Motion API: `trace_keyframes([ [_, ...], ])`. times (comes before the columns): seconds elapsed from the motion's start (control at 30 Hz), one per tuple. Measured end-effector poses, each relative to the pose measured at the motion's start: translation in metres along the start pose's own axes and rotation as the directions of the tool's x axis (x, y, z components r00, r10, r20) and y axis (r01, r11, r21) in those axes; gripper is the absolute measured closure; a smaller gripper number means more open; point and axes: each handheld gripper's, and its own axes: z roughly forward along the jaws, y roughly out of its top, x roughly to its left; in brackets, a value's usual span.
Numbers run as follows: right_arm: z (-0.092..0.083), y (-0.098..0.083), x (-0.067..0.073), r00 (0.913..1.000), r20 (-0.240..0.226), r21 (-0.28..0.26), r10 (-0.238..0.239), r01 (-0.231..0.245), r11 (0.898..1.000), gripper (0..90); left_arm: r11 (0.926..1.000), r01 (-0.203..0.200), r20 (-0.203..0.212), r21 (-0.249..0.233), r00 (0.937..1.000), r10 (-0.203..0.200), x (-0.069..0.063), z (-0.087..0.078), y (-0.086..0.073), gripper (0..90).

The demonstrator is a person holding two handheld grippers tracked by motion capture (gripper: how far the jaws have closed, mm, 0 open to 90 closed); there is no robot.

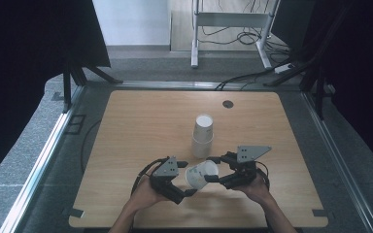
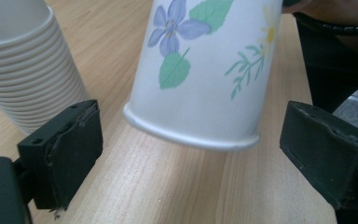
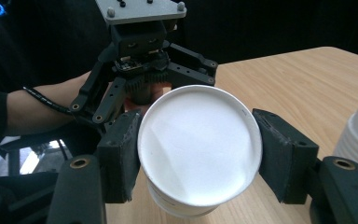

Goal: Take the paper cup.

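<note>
A white paper cup (image 1: 200,174) with a flower print (image 2: 200,70) is held on its side just above the wooden table (image 1: 141,126). My right gripper (image 1: 215,169) is shut on the cup's base end, and the white bottom (image 3: 196,140) faces its camera between the two pads (image 3: 282,154). My left gripper (image 1: 187,178) stands open at the cup's rim end; its pads (image 2: 70,144) flank the rim without touching it. A stack of nested white cups (image 1: 203,136) stands upside down just beyond, also at the left of the left gripper view (image 2: 23,70).
A small dark disc (image 1: 228,103) lies near the table's far edge. A metal frame leg (image 1: 194,34) and cables (image 1: 245,36) stand on the floor beyond the table. Black curtains hang on both sides.
</note>
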Motion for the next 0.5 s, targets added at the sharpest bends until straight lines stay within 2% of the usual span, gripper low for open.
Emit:
trace_keyframes([
  [0.27, 0.003, -0.005, -0.003, 0.9993, -0.035, -0.022, 0.013, -0.014, 1.000, 36.4, 0.9997, 0.018, 0.034, 0.014, 0.9993, -0.019, 0.001, 0.007, -0.002, 5.8],
  [0.5, 0.007, -0.005, -0.001, 0.9988, -0.048, -0.014, 0.002, -0.002, 1.000, 36.4, 0.9992, -0.003, 0.017, 0.040, 0.9999, 0.003, -0.002, 0.011, -0.003, 10.1],
])
